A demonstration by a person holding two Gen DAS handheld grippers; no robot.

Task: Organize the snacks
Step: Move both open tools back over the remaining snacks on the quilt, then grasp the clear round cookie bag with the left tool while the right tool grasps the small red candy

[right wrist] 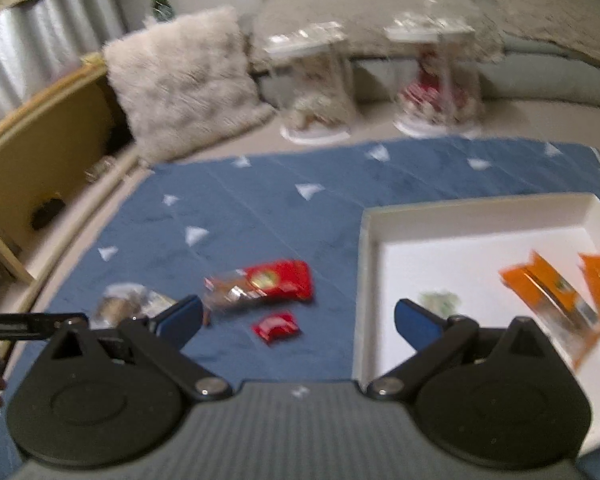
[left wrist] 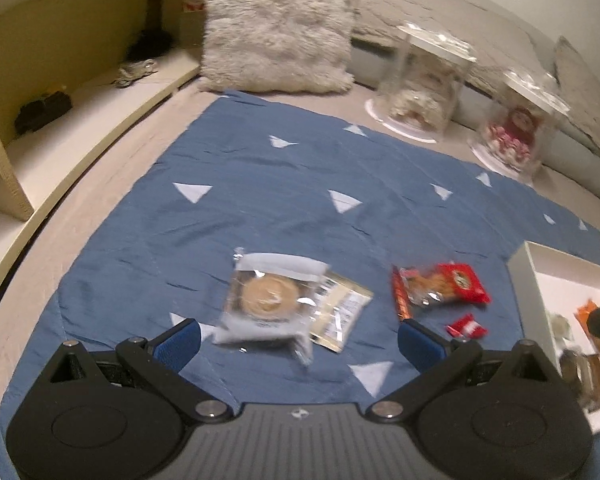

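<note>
My left gripper, jaws wide, empty, lower centre: poised over cookie packet; white tray awaits right.

1. The blue cloth with white triangles lies bare across the middle and upper left of the left wrist frame: open passage.
2. Lower centre, a clear-wrapped round cookie packet, a red snack packet and a small red wrapped sweet crowd the cloth.
3. The white shallow box walls off the right.
4. Two clear plastic domed cases and a fluffy white pillow block the top edge.
</note>
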